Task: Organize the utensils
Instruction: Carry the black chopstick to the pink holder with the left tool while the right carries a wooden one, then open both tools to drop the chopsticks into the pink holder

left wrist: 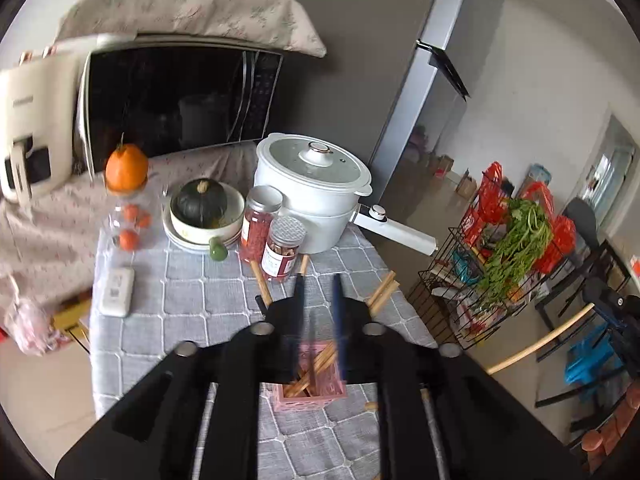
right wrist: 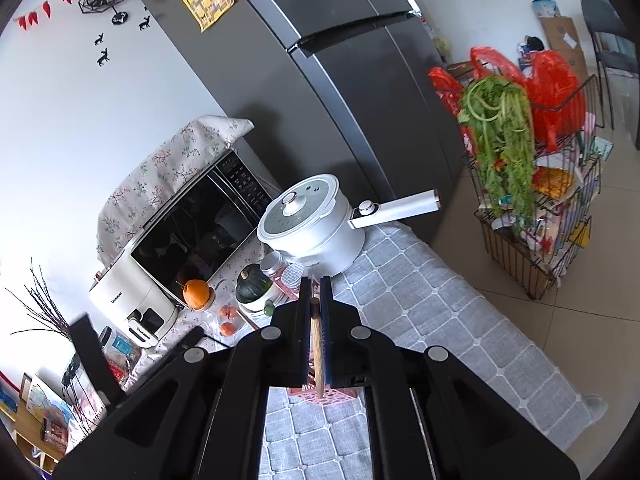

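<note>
Nearest your left wrist camera, your left gripper hangs above the pink holder with its jaws parted and nothing between them. The holder stands on the grey quilted tablecloth, and wooden chopsticks lean inside it. More chopsticks lie on the cloth just beyond the holder, towards the white electric pot at the table's far edge. A second loose stick lies beside the two red-filled jars, which stand between the holder and the pot.

Your right gripper is clenched on a single wooden chopstick, which runs along the jaws. Its lower end hangs just above the pink holder.
</note>
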`<control>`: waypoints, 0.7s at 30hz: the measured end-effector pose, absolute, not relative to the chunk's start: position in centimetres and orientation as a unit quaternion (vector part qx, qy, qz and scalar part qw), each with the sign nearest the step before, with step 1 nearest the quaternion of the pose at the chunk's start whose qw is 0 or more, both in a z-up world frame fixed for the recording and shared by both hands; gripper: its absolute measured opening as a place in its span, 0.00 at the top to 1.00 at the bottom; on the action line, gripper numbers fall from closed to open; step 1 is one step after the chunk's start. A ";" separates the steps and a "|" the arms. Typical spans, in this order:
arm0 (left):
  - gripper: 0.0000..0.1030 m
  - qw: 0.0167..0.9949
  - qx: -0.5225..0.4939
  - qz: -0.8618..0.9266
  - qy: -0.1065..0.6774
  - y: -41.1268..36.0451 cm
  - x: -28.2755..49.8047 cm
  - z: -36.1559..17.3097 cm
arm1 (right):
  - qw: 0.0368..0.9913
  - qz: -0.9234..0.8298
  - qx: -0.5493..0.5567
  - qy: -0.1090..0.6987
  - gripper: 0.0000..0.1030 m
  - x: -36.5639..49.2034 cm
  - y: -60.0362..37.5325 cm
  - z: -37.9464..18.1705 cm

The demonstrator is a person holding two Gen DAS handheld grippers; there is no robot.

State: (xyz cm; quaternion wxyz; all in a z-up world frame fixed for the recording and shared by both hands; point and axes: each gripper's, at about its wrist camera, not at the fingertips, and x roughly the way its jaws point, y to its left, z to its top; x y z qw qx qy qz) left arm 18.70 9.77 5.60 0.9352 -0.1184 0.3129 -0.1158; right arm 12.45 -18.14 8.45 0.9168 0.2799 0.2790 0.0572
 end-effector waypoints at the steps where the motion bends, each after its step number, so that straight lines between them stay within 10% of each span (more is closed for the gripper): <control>1: 0.72 0.937 -0.125 -0.112 0.307 10.3 18.4 5.6 | 0.917 0.058 0.278 0.279 0.96 12.8 -18.0 8.5; 15: 0.61 0.931 -0.202 -0.082 0.294 16.3 15.8 5.2 | 0.926 0.047 0.231 0.295 0.95 18.1 -12.3 7.2; 18: 0.58 0.928 -0.194 -0.082 0.306 16.1 16.1 4.6 | 0.924 0.044 0.224 0.307 0.90 19.8 -11.1 5.6; 21: 0.53 0.929 -0.184 -0.083 0.309 15.6 15.9 4.4 | 0.920 0.038 0.227 0.318 0.64 20.2 -11.0 4.2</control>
